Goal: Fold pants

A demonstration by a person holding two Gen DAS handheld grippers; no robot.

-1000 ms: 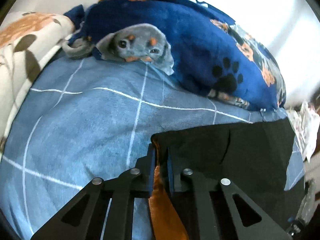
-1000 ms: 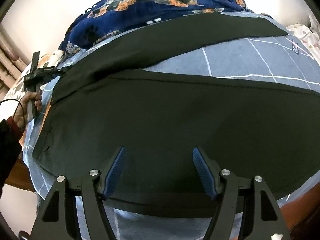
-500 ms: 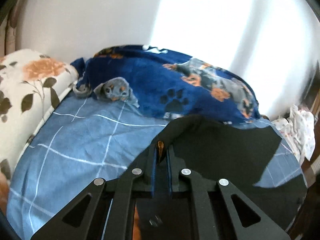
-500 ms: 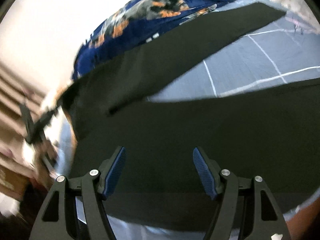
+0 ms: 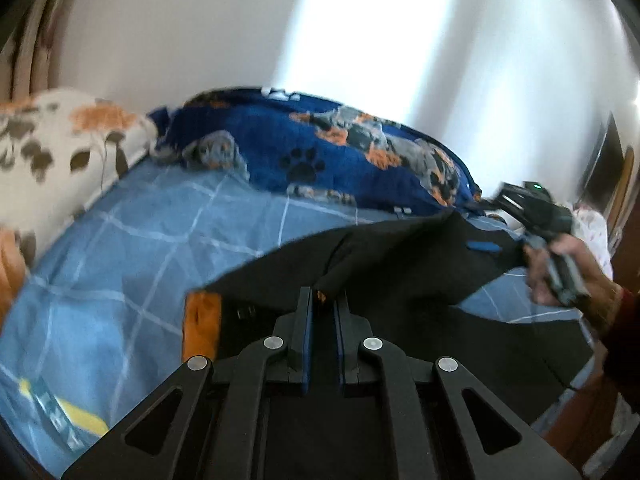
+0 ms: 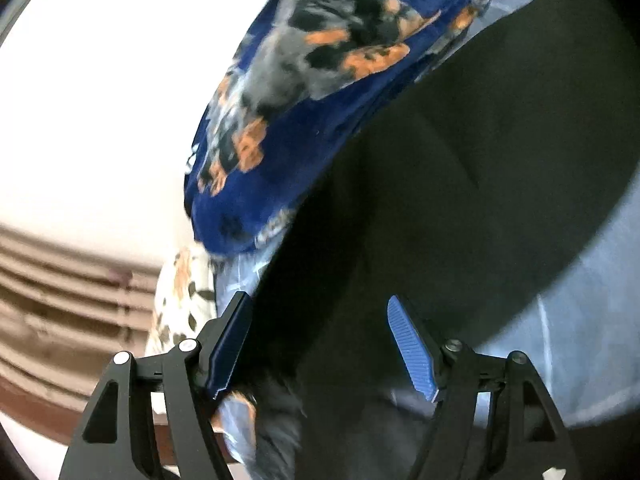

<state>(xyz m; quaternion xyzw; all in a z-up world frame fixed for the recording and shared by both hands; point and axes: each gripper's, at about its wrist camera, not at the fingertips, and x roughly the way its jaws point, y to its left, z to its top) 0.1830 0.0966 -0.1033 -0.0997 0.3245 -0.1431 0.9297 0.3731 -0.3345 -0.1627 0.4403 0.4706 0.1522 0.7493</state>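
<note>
The left gripper (image 5: 322,300) has its jaws pressed together on a pinched edge of the black fabric pants (image 5: 400,276), lifting that part clear of the blue checked bed sheet (image 5: 132,248) while the rest lies spread across the bed. The right gripper (image 6: 320,344) hangs over the dark cloth with jaws spread and nothing between them. To fold well, I judge the lifted edge should be carried level onto the matching leg, seams aligned, with the free gripper steadying the lower layer.
</note>
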